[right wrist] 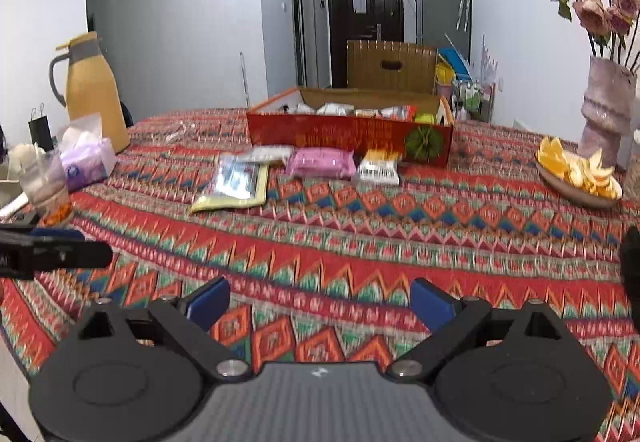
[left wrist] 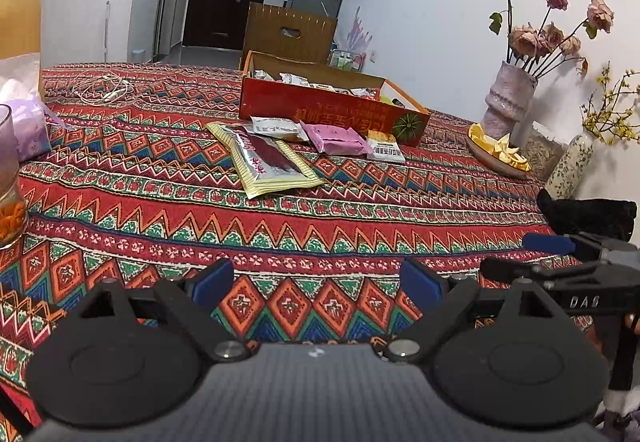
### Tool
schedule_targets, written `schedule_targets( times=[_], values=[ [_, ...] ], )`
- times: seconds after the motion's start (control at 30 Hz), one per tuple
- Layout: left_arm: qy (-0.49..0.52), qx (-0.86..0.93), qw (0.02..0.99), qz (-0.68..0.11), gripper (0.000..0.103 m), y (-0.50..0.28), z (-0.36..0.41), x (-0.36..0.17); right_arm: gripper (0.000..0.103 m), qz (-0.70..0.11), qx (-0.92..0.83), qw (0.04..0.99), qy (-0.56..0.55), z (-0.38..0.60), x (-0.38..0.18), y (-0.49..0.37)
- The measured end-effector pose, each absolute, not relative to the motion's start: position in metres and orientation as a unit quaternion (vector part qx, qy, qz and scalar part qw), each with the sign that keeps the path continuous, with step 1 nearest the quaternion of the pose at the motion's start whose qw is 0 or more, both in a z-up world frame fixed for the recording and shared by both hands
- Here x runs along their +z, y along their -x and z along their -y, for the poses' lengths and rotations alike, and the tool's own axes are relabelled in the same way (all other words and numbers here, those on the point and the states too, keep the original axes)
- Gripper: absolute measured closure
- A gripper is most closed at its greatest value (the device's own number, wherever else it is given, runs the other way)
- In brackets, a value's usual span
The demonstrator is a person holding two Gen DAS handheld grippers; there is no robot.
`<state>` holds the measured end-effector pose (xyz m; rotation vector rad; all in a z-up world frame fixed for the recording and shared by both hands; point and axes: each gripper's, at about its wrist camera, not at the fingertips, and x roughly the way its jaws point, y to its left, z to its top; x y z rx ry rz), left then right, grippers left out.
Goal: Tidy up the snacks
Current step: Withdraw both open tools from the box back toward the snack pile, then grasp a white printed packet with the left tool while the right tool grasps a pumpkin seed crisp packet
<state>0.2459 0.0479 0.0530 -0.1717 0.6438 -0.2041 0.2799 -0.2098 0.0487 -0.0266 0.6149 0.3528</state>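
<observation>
I am looking down a small flat toward a dark front door, working over a table draped in a red, green and orange zigzag-patterned cloth [right wrist: 360, 242]. My left gripper [left wrist: 318, 282] and right gripper [right wrist: 320, 302] both hang low over the near edge of the cloth, their blue pads spread wide with nothing between them.

Well ahead of both claws sits the long red cardboard box with the green fruit print [right wrist: 352, 138], already part-filled with packets. Four loose snacks lie on the cloth just in front of its near wall: a large flat yellow-edged pouch with a dark red centre [left wrist: 266, 162] closest to me, a white sachet [left wrist: 276, 128] behind it, a pink foil pack [right wrist: 322, 162] dead ahead of the right claw, and a small white-and-orange packet [right wrist: 378, 168] just right of that.

The step in hand, as I judge it, is the reach. I would send the left claw to the big pouch, coming in low at an edge, since it lies flat and will be hard to pinch from above. The right claw suits the plumper pink pack. I should steer clear of the plate of orange peel [right wrist: 576, 170] far to the right.
</observation>
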Motion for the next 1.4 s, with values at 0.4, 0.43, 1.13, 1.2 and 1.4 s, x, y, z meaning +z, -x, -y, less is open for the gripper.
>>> schedule_targets(
  times=[0.4,0.43,1.13,1.2,1.4],
  values=[
    [-0.023,-0.114,0.944,-0.309,0.012,-0.321,-0.031,0.056,0.006,-0.301,0.174,0.937,0.02,0.215,0.052,-0.315],
    [-0.034,-0.116,0.944,-0.306,0.012,-0.335,-0.03,0.056,0.006,-0.301,0.174,0.937,0.024,0.214,0.054,-0.324],
    [-0.03,-0.083,0.932,-0.353,0.025,-0.565,-0.024,0.003,0.028,-0.323,0.146,0.934,-0.044,0.203,0.011,-0.562],
    [-0.024,-0.087,0.933,-0.348,0.023,-0.565,-0.022,0.0,0.036,-0.321,0.136,0.935,-0.063,0.207,0.003,-0.565],
    [-0.053,-0.109,0.934,-0.336,0.051,-0.566,-0.014,-0.005,0.053,-0.321,0.137,0.937,-0.035,0.204,-0.004,-0.56]
  ],
)
